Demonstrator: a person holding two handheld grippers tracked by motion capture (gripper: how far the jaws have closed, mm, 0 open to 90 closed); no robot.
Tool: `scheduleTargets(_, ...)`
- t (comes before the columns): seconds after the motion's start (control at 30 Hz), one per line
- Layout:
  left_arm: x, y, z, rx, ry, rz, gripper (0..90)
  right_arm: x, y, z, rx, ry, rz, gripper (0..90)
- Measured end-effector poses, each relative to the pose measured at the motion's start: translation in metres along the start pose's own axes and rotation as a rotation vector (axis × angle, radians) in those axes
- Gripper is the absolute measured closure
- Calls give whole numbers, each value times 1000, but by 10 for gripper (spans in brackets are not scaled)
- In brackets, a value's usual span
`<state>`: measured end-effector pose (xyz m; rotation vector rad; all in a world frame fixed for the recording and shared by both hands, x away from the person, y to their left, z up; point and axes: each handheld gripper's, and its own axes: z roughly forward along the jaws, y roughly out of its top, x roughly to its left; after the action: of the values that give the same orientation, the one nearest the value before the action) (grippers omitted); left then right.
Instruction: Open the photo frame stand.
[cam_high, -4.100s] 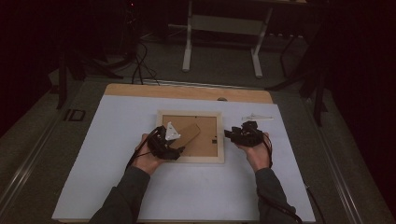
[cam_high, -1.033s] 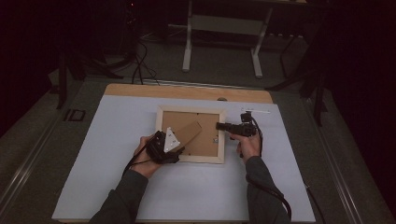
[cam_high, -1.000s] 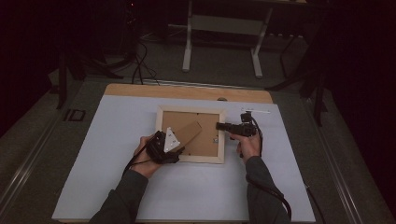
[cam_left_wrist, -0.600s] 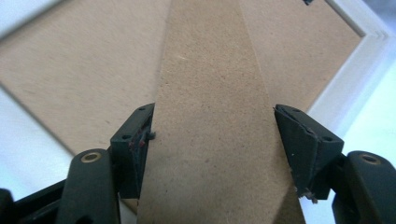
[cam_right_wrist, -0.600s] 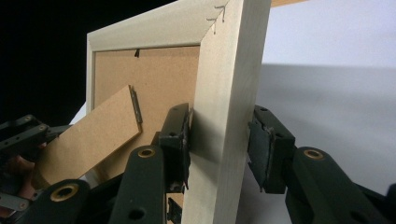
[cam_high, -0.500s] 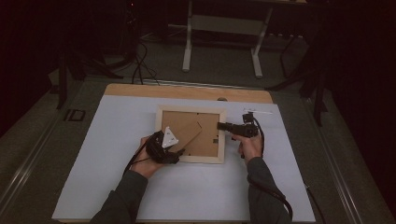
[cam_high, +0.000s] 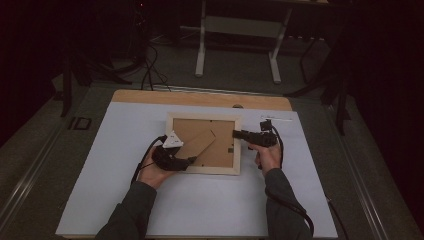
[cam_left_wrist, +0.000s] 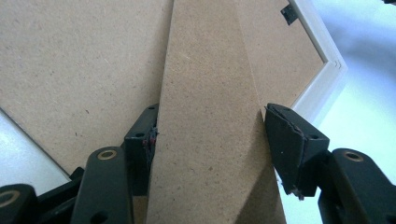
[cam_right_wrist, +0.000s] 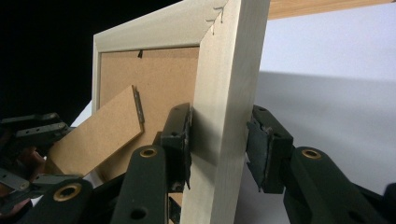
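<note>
A pale wooden picture frame (cam_high: 202, 117) lies face down on the mat, its brown backing board (cam_left_wrist: 70, 70) up. The hinged easel stand (cam_high: 197, 145) slants across the backing. My left gripper (cam_high: 192, 159) reaches in from the frame's lower left. Its jaws have just been closing, and its pads (cam_left_wrist: 152, 140) now touch both long edges of the stand (cam_left_wrist: 210, 70). My right gripper (cam_high: 236, 133) comes in from the right and is shut on the frame's right rail (cam_right_wrist: 224, 93), one pad inside and one outside. The stand (cam_right_wrist: 98, 135) is lifted off the backing.
The frame sits mid-table on a white mat (cam_high: 125, 200), with a strip of wooden tabletop (cam_high: 200, 98) behind it. Cables trail from both grippers toward the person's sleeves. A desk's white legs (cam_high: 201, 45) and floor cables lie beyond the table.
Four seconds ago the right gripper was beside the frame's right edge; it now grips that rail. In the last second the left gripper shifted slightly at the stand, while the right hand stayed put.
</note>
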<state>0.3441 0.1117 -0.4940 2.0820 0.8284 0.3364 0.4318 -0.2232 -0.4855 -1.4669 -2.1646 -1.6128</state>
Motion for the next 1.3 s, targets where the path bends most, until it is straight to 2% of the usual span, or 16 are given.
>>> scheduleTargets(0.27, 4, 0, 0, 4, -29, -43, 424, 3, 1, -1, -2, -1, -22, 622)
scheduleTargets(0.43, 5, 1, -1, 8, -34, -47, 423, 4, 2, -2, -3, -3, -30, 622)
scheduleTargets(0.5, 4, 1, -1, 18, -43, -51, 455, 5, 2, -2, -3, -4, -40, 622)
scheduleTargets(0.73, 1, 4, -2, 50, -33, -25, 473, 10, 5, -4, 2, -12, -76, 621)
scheduleTargets(0.97, -5, 8, 0, 73, -2, 18, 505, 14, 7, -7, 3, -26, -115, 624)
scheduleTargets(1.0, -5, 8, 0, 73, -2, 18, 516, 14, 7, -7, 3, -26, -115, 624)
scheduleTargets(1.03, -8, 9, 1, 75, 15, 37, 516, 14, 7, -8, 1, -29, -123, 625)
scheduleTargets(1.3, -11, 13, 1, 73, 34, 57, 522, 17, 8, -13, -12, -48, -150, 628)
